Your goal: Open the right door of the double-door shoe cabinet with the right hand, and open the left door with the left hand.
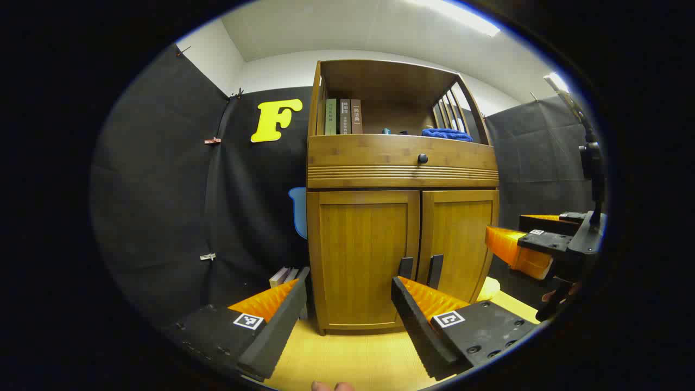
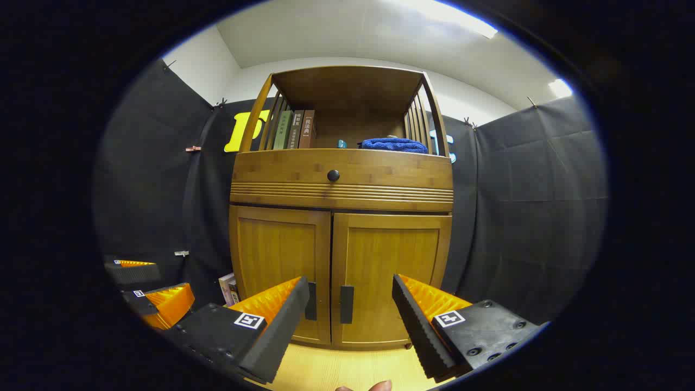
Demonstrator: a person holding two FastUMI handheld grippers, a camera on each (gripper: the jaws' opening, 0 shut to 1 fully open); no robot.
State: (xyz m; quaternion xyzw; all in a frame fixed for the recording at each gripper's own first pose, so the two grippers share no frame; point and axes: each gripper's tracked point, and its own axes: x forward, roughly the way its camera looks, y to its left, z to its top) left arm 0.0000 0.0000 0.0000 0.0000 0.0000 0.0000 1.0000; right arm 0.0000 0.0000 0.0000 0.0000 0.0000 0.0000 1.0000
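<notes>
Facing the shut double-door bamboo shoe cabinet (image 2: 341,228), both grippers hang wide open — holding nothing. The right gripper (image 2: 350,290) frames the dark right-door handle (image 2: 346,304), seemingly first; the left gripper (image 1: 347,290) waits short of the left door (image 1: 362,258).

Both views face the closed shoe cabinet (image 1: 402,228) (image 2: 339,244) from nearby, low down.

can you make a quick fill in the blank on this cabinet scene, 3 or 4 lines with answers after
1. Both doors of the shoe cabinet are ____.
2. The right gripper has its fingers spread ____.
3. The folded cloth on the top shelf is ____ in colour.
4. The books stand at the shelf's ____ end.

Answers: closed; open; blue; left
</notes>
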